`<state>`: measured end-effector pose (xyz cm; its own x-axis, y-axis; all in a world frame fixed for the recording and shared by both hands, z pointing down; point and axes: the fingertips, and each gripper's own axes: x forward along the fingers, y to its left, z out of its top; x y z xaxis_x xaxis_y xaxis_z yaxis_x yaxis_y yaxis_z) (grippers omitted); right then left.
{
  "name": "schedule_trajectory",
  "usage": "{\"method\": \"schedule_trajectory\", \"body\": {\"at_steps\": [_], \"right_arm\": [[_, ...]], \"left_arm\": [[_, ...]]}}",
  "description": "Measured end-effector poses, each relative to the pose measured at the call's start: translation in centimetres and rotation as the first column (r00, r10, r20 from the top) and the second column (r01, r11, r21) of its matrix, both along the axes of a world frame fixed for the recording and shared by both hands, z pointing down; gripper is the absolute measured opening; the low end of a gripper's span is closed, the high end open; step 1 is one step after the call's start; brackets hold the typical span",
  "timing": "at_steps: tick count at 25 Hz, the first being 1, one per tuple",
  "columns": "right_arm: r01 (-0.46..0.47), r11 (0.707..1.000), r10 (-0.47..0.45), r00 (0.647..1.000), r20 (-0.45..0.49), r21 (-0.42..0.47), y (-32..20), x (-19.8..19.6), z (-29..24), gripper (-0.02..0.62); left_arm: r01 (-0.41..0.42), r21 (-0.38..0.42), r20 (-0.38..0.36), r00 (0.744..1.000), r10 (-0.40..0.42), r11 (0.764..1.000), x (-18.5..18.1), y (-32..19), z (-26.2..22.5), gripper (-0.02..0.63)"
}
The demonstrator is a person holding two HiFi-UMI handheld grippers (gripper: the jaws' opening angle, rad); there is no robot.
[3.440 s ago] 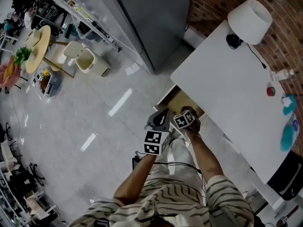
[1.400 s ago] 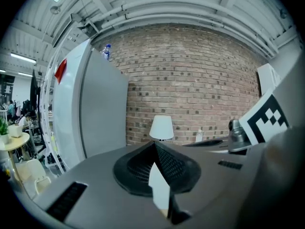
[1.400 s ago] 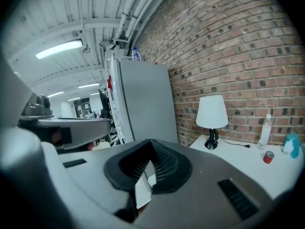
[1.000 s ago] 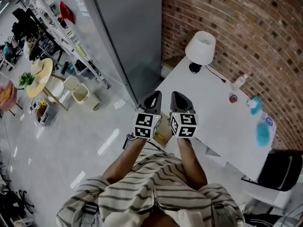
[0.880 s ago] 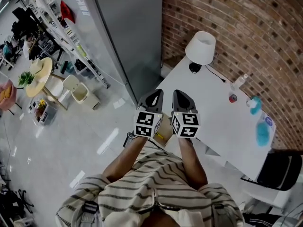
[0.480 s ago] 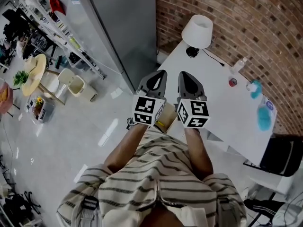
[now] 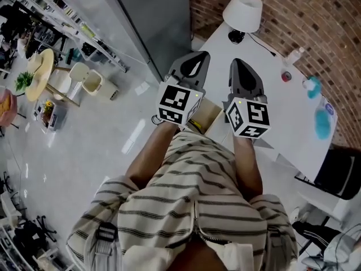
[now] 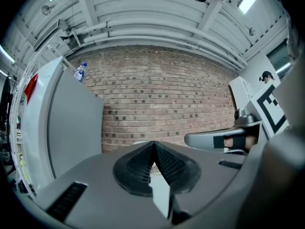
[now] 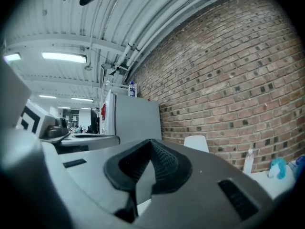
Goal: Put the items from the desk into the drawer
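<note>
Head view: right gripper (image 7: 238, 64) seemingly closed.

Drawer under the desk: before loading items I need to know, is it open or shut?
Open. In the head view the drawer stands pulled out from the white desk, its tan inside showing.

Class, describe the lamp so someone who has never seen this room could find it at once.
Find the brick wall; the white desk stands against it. The lamp is at the desk's end nearest the grey cabinet. Its white shade and black base set it apart from the clear bottle and teal items further along.
</note>
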<state>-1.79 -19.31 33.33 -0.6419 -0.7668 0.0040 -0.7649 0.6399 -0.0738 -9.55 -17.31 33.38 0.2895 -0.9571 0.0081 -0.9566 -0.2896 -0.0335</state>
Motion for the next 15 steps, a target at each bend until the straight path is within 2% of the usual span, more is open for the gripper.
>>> {"method": "schedule_trajectory", "body": {"at_steps": [15], "right_arm": [[-0.033, 0.999, 0.033, 0.999, 0.007, -0.001, -0.24, -0.02, 0.42, 0.011]], "left_arm": [[-0.015, -0.007, 0.007, 1.0, 0.015, 1.0, -0.7, 0.09, 0.38, -0.006]]}}
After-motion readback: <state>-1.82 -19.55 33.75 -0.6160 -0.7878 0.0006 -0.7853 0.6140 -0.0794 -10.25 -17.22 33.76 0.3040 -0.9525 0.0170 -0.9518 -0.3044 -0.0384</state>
